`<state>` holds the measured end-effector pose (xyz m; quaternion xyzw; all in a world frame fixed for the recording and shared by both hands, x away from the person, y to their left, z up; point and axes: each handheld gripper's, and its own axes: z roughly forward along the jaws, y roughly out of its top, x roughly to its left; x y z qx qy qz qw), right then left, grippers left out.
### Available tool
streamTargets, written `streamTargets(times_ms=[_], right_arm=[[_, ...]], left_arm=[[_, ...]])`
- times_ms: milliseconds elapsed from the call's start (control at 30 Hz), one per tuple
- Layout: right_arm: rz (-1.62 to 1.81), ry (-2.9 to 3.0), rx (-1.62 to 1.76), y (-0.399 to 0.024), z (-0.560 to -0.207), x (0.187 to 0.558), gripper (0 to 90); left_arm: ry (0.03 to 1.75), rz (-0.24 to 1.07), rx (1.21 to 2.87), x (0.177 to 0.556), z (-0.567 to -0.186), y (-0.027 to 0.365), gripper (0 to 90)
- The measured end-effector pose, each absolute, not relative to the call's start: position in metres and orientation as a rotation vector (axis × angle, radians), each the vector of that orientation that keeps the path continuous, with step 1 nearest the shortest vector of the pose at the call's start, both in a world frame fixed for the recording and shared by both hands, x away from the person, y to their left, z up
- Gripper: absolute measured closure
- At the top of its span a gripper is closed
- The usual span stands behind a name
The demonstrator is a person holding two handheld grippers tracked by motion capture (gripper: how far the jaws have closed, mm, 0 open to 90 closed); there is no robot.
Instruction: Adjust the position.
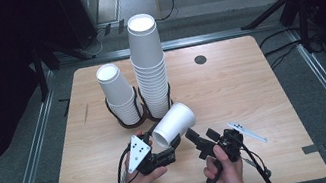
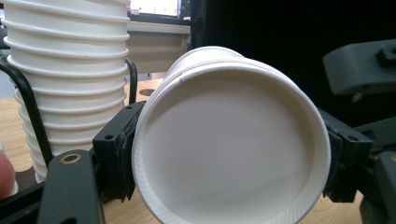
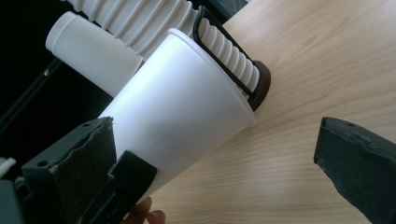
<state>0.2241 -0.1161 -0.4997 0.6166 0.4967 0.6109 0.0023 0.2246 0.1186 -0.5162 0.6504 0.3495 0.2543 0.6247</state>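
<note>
The bench is made of light wood and has round corners. Near its far edge there is a small dark round hole. A dark holder sits on the bench with two stacks of white paper cups in it. A thin white strip lies flat on the right side.

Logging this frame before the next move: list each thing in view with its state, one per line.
Loose cup: tilted on its side, clamped in left gripper.
Left gripper: shut on loose cup.
Right gripper: open, holding nothing.
Tall stack: upright in holder.
Short stack: leaning in holder.
</note>
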Motion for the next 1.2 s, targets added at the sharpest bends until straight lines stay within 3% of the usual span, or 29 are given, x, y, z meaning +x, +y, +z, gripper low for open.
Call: streamTargets(times_ms=[667, 1200], right_arm=[[2.248, 1.147, 2.520, -0.095, -0.505, 0.240, 0.0], [2.350, 1.082, 2.625, -0.086, -0.511, 0.255, 0.0]], left_arm=[[0.776, 0.598, 1.492, 0.222, -0.517, 0.115, 22.7], [0.755, 0.600, 1.500, 0.221, -0.517, 0.111, 22.7]])
